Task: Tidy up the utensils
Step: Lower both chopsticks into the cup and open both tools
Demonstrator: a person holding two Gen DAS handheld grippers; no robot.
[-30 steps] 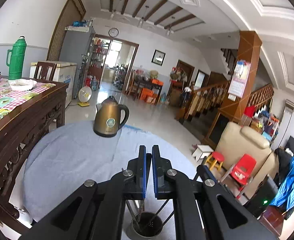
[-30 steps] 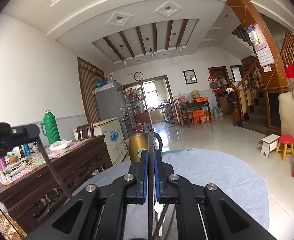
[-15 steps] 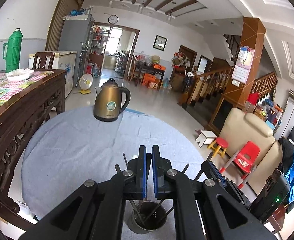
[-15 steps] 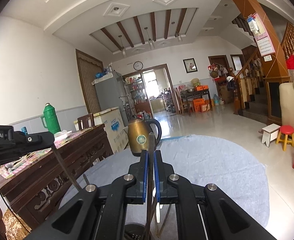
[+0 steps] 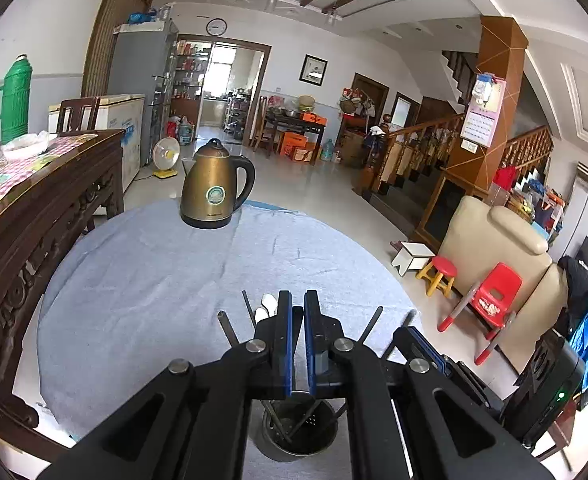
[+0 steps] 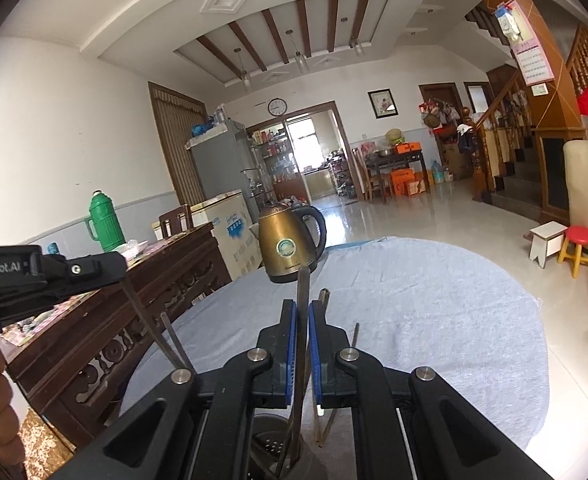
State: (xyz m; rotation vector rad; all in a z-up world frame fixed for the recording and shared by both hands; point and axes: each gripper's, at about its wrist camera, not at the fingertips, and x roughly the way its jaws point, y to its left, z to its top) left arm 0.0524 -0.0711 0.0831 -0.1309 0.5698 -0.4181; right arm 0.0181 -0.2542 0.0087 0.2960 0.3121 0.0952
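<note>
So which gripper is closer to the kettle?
I can't really tell. The left gripper and the right gripper both sit over the holder on the near side of the table, with the kettle across it.

Bare cloth (image 5: 142, 280) lies open between the kettle (image 5: 214, 186) at the far edge and the holder (image 5: 298, 432) near the front. Utensil handles (image 5: 227, 326) fan up out of the holder, crowding the space above it. A sideboard (image 5: 34, 200) closes the left side.
</note>
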